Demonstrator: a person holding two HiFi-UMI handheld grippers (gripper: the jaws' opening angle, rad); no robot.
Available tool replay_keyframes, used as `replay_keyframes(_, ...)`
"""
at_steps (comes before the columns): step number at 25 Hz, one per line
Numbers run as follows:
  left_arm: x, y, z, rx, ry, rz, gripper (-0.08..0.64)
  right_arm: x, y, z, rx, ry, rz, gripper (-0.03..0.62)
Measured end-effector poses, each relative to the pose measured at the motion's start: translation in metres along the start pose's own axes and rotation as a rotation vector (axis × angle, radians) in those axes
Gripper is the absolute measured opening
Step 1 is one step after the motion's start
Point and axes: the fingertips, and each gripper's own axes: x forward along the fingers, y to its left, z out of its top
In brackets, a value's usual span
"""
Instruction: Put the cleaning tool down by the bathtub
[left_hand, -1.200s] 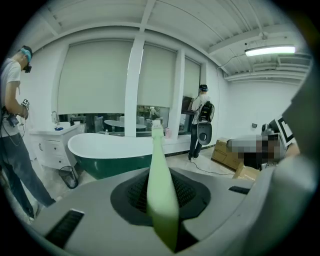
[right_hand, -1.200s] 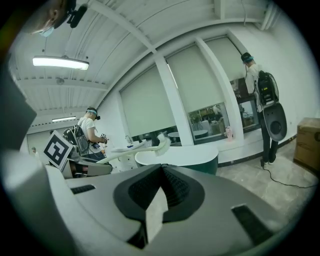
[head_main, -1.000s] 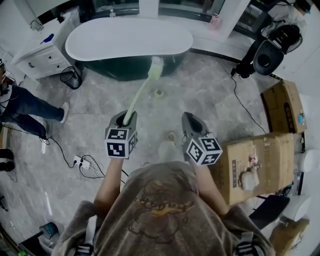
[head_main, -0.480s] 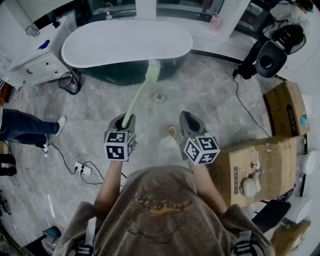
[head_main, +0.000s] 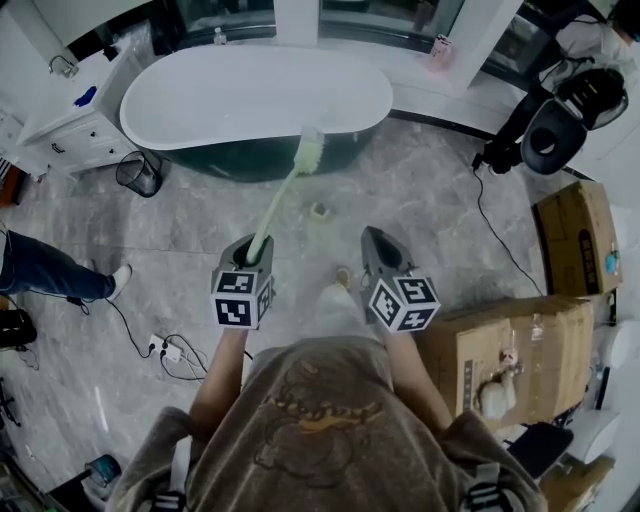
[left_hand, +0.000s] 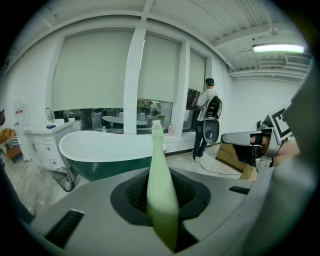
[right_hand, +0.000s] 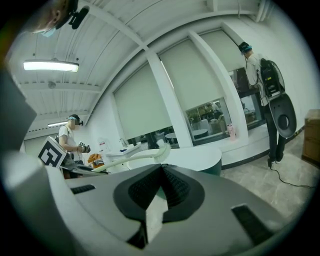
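A pale green long-handled brush (head_main: 280, 200) sticks forward from my left gripper (head_main: 248, 250), which is shut on its handle. Its bristled head reaches the near rim of the bathtub (head_main: 250, 95), white inside and dark green outside. In the left gripper view the brush (left_hand: 159, 175) rises between the jaws of the left gripper (left_hand: 161, 197), with the bathtub (left_hand: 100, 150) behind. My right gripper (head_main: 380, 250) is level with the left one; its jaws meet with nothing between them. In the right gripper view, beyond the right gripper (right_hand: 161, 172), the brush (right_hand: 135, 159) crosses in front of the bathtub (right_hand: 200, 159).
A wire bin (head_main: 140, 172) and a white cabinet (head_main: 70, 130) stand left of the tub. Cardboard boxes (head_main: 500, 350) fill the right side, with a black machine (head_main: 555, 135) beyond. A small object (head_main: 320, 210) lies on the marble floor. Cables (head_main: 165, 335) and a bystander's leg (head_main: 50, 275) are at left.
Both grippers and the brush keep much the same pose. The view has shifted slightly toward the tub. The bystander at the left has walked further left.
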Motion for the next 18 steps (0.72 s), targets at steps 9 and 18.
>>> replay_keyframes(9, 0.052, 0.003, 0.047, -0.011, 0.027, 0.01, 0.075, 0.057, -0.04, 0.043, 0.011, 0.023, 0.044, -0.002)
replay_keyframes(18, 0.11, 0.005, 0.092, -0.026, 0.027, 0.051, 0.075, 0.115, -0.092, 0.077, 0.022, 0.041, 0.099, -0.002)
